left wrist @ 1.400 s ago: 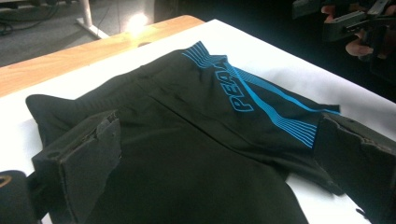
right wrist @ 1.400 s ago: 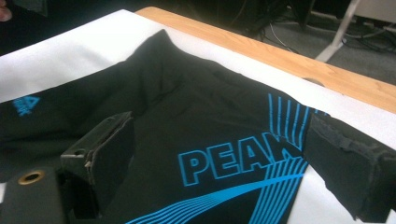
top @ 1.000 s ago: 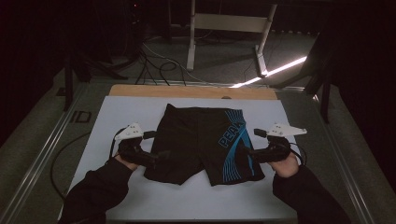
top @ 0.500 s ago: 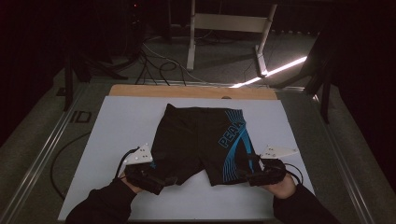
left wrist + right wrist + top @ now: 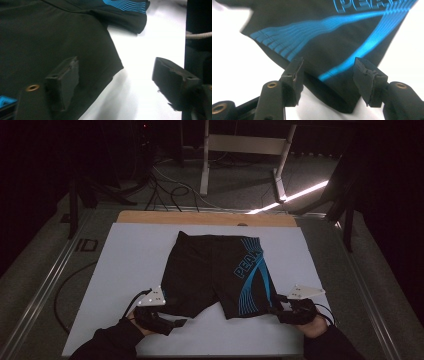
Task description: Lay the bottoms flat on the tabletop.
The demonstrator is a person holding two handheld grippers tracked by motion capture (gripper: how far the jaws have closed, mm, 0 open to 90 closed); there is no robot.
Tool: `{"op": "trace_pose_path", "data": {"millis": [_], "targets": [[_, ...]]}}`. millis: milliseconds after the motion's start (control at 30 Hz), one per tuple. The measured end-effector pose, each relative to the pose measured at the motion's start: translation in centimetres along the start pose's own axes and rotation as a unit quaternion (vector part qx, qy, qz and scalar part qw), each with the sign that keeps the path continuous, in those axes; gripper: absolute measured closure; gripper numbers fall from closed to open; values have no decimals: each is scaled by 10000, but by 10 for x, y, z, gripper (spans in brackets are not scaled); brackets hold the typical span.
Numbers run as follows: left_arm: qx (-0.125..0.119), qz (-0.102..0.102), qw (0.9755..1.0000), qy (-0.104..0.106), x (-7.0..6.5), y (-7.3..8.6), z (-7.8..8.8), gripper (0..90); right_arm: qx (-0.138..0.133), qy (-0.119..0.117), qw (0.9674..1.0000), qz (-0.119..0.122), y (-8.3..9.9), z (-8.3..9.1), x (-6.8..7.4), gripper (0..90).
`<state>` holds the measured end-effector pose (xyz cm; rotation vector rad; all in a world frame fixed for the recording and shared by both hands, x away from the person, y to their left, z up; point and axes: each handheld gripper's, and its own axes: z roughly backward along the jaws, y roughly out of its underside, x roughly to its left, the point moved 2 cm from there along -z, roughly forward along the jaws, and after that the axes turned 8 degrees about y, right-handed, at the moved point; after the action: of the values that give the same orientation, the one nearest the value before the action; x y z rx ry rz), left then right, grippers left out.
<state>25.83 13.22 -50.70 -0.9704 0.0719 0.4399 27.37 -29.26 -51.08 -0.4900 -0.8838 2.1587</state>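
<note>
Black swim shorts (image 5: 216, 272) lie flat on the white sheet (image 5: 130, 255) that covers the worktop (image 5: 200, 218), waistband toward the far edge, both leg hems toward the person. Blue lettering and curved blue stripes run down the leg on the right of the high view.

Left tongs (image 5: 172, 322) sit low at the near left leg hem, held by the left hand (image 5: 132, 320). In the left gripper view (image 5: 115, 82), one pad rests over the dark fabric, the other stands over bare white sheet; the hem corner lies between them. Jaws part-open, just been closing, not yet pressing cloth.

Right tongs (image 5: 276, 307) sit at the outer corner of the striped leg. In the right gripper view (image 5: 327, 80), the corner of that leg, blue stripe on it, lies between the two pads with gaps showing on either side. Jaws likewise part-open, just been closing, no grip yet.

Grey three-cornered plates catch the light on both tools. The person's dark sleeves (image 5: 110, 345) come in from the near edge. Floor beyond the worktop is dark, with cables (image 5: 170, 190) and a white frame's legs (image 5: 205, 157).
</note>
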Motion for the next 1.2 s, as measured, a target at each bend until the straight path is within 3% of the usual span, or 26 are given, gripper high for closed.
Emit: {"op": "trace_pose_path", "data": {"millis": [100,200,267,400,433,667,767,833,867,900,967,1067,1133,1200], "targets": [[446,-278,9985,-152,-3,4,-13,346,174,26,9998,40,4,-6,0,454],[532,-358,9975,-299,-2,5,-18,398,241,44,9997,66,4,-8,0,497],[627,-498,9954,-522,1,3,-22,420,202,66,9997,74,2,-9,1,521],[775,-573,9933,-640,7,3,-28,516,69,-1,9999,127,-5,-9,7,522],[847,-611,9924,-647,11,2,-31,578,17,-42,9998,172,-8,-7,11,522],[472,-550,9953,-636,14,-11,-23,846,-208,-170,9994,224,-18,-2,20,513],[290,-441,9973,-518,14,-16,-18,859,-292,-305,9989,199,-23,0,24,514],[290,-441,9973,-518,14,-16,-18,860,-331,-320,9987,225,-24,-1,27,514],[135,-283,9990,-317,14,-19,-13,860,-393,-395,9980,284,-29,-1,30,518],[121,-231,9993,-260,14,-20,-12,859,-387,-414,9980,292,-30,-2,32,526],[40,-205,9998,-52,11,-22,-9,858,-386,-464,9977,318,-31,-3,33,528],[59,-367,9992,114,6,-25,-8,857,-398,-484,9976,306,-31,-3,34,528],[184,-443,9988,-19,7,-23,-10,842,-398,-494,9976,271,-31,-2,33,528],[346,-334,9986,-228,11,-18,-12,768,-404,-493,9976,257,-31,-2,32,527]]}}
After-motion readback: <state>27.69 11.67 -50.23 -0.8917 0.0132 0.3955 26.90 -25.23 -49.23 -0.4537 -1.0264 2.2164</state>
